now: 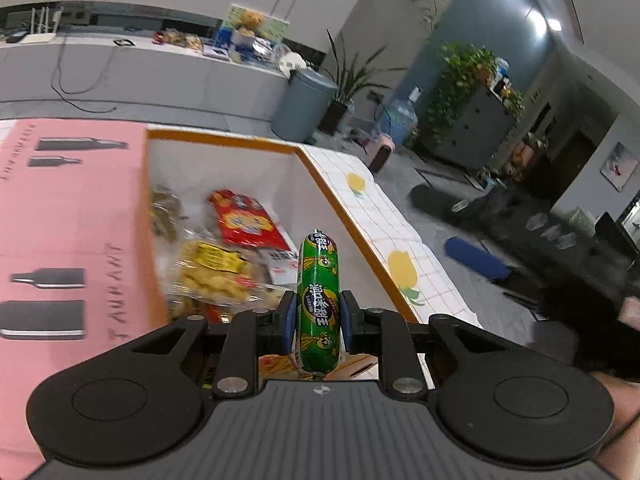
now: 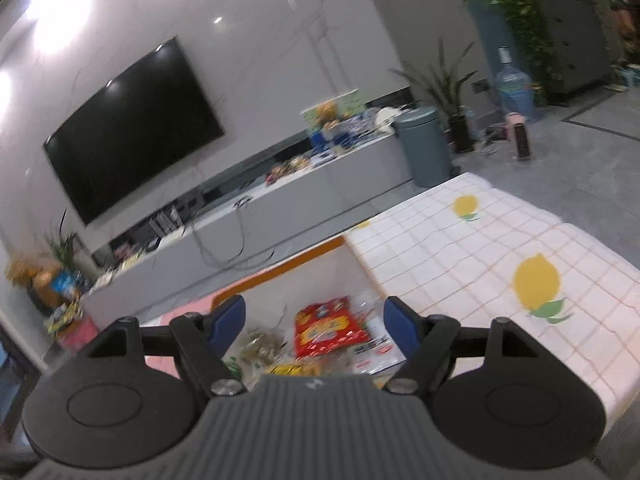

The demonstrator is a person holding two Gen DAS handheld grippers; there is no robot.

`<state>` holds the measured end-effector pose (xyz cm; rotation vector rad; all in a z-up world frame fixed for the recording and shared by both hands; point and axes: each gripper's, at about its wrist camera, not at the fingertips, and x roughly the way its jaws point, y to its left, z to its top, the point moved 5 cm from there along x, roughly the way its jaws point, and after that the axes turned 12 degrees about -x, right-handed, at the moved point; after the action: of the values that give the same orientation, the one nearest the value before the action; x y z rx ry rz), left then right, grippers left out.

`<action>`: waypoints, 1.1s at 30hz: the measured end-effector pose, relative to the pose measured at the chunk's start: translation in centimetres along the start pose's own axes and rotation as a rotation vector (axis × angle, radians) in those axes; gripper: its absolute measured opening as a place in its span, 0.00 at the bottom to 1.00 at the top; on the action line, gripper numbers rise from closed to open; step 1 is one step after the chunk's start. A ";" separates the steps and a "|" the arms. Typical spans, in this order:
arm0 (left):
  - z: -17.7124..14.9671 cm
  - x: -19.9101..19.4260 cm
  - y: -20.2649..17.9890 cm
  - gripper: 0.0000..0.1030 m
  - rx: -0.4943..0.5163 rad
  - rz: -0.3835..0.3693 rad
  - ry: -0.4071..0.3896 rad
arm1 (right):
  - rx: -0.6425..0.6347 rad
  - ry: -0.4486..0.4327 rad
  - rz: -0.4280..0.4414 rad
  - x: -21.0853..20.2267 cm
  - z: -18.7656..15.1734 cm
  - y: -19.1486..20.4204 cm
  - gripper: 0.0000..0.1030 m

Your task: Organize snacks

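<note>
My left gripper [image 1: 319,312] is shut on a green sausage stick [image 1: 320,276] that stands upright between its blue pads, above the near right corner of a white box with an orange rim [image 1: 352,216]. Inside the box lie a red snack packet [image 1: 246,220], a yellow bag of puffs [image 1: 212,270] and other packets. In the right wrist view my right gripper [image 2: 314,324] hangs above the same box [image 2: 304,258], jaws apart with nothing between them. Below it I see the red packet [image 2: 330,326] and blurred wrappers.
A pink lid with bottle prints [image 1: 68,216] lies left of the box. The checked cloth with lemon prints [image 2: 480,256] covers the table on the right. Beyond stand a grey TV bench [image 2: 280,208], a grey bin [image 2: 426,146], a plant pot and a water bottle.
</note>
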<state>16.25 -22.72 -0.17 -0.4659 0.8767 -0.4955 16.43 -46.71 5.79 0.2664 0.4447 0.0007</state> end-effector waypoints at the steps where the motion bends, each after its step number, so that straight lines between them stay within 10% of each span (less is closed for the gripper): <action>1: -0.1 0.9 -0.1 0.24 -0.001 0.002 0.010 | 0.017 -0.010 -0.002 -0.2 0.2 -0.5 0.72; 15: -0.5 6.7 -2.7 0.27 0.029 0.185 -0.026 | 0.101 -0.009 -0.017 0.1 -0.3 -3.6 0.72; 19: 0.0 5.2 -3.1 0.88 0.054 0.229 -0.095 | 0.108 -0.019 -0.018 -0.3 -0.2 -3.5 0.72; 33: -0.7 -5.8 -1.2 0.94 0.137 0.315 -0.235 | 0.002 0.036 -0.103 -2.1 -3.7 0.1 0.72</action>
<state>12.26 -20.40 3.59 -0.2476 0.6684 -0.2038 12.94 -45.76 3.53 0.2457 0.4936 -0.0959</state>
